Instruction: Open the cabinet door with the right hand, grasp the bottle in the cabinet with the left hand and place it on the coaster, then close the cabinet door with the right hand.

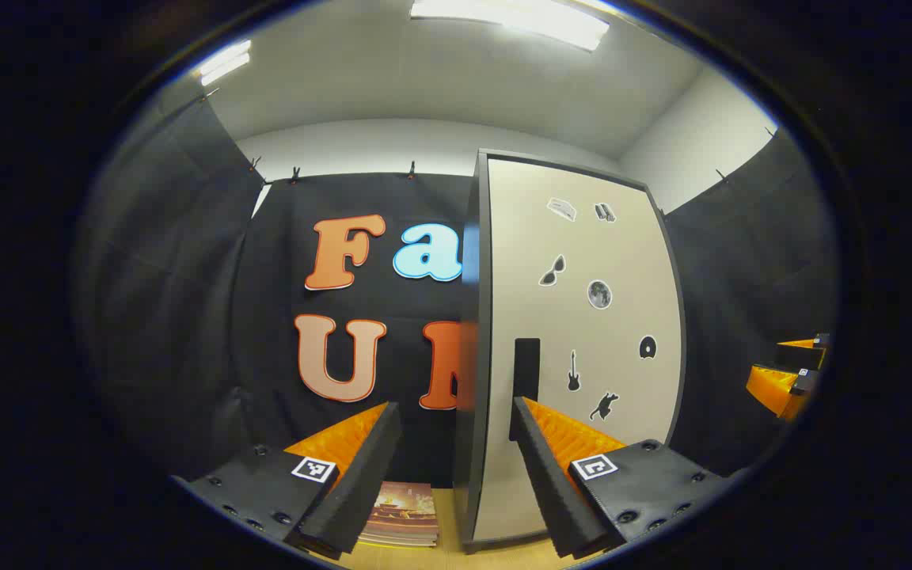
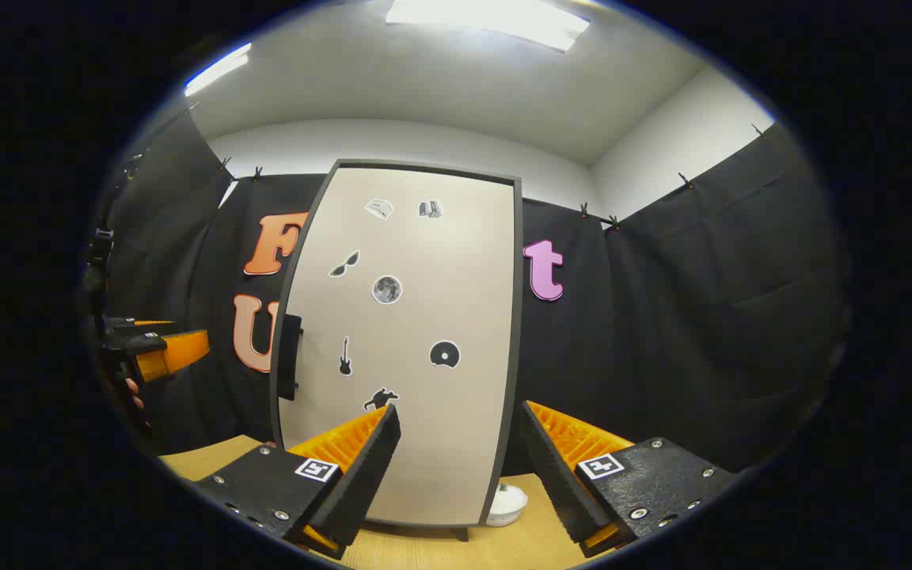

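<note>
A tall cabinet with a beige, sticker-covered door [image 2: 400, 340] in a dark frame stands shut on the wooden table; its black handle [image 2: 290, 356] sits on the door's left edge. In the left gripper view the same door [image 1: 583, 317] and handle [image 1: 526, 368] face me just right of centre. My left gripper [image 1: 456, 467] is open and holds nothing, close in front of the cabinet's left edge. My right gripper [image 2: 456, 467] is open too, a short way in front of the door. The other gripper [image 2: 159, 352] shows at far left of the right gripper view. The bottle is hidden.
A stack of books [image 1: 404, 514] lies on the table left of the cabinet. A small white dish [image 2: 507, 507] sits at the cabinet's right foot. The right-hand gripper [image 1: 788, 376] shows at the far right of the left gripper view.
</note>
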Demonstrator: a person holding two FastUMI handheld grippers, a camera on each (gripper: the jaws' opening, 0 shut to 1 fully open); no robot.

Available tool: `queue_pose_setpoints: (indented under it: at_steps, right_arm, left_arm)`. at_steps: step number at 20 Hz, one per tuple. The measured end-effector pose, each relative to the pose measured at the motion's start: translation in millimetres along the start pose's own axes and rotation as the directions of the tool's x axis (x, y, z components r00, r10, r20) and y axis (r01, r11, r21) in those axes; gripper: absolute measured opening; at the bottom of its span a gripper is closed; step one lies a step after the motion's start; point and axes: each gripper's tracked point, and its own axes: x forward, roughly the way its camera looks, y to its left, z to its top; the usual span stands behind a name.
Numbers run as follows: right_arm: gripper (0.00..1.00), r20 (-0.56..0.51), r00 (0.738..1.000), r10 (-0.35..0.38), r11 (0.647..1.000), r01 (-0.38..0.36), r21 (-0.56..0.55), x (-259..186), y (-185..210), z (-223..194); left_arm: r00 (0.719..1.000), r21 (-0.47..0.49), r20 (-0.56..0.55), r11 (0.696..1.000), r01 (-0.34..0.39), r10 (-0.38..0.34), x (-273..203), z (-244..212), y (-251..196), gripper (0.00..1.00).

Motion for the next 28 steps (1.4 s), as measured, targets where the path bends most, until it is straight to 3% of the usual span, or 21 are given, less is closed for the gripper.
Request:
queue_pose_setpoints:
  at_steps: [3, 5, 7, 12, 18, 23, 28]
  right_arm:
    - [0.94, 0.023, 1.000, -0.007, 1.000, 0.007, -0.012, 6, -17, 6]
    - [0.96, -0.002, 0.999, 0.049, 0.999, -0.049, 0.015, 3, -13, 1]
    - [0.92, 0.000, 0.997, 0.074, 0.997, -0.074, 0.028, -3, -18, 3]
    - [0.91, 0.006, 1.000, 0.023, 0.999, -0.022, -0.045, -10, -36, 1]
    - [0.89, -0.059, 0.997, 0.047, 0.999, -0.047, -0.003, -1, -27, -17]
    - [0.92, -0.102, 0.990, 0.100, 0.993, -0.093, 0.069, 21, 7, -30]
    - [0.94, -0.135, 0.963, 0.235, 0.971, -0.226, 0.075, 45, 79, -37]
  left_arm:
    - [1.000, -0.003, 0.003, 1.000, -0.020, 0.020, -4, 4, -9, 0.93]
    - [0.999, 0.017, 0.005, 0.999, -0.035, 0.035, -3, 10, -10, 0.93]
    - [0.999, 0.017, 0.007, 0.999, -0.039, 0.039, -2, 13, -15, 0.93]
    - [0.999, 0.004, -0.026, 0.999, -0.034, 0.034, -1, 5, -32, 0.93]
    - [0.997, 0.027, -0.045, 0.998, -0.054, 0.055, -2, 0, -27, 0.93]
    - [0.996, 0.077, -0.030, 0.994, -0.078, 0.081, -8, 9, -4, 0.93]
    - [0.991, 0.109, -0.031, 0.986, -0.127, 0.131, -23, 9, 40, 0.93]
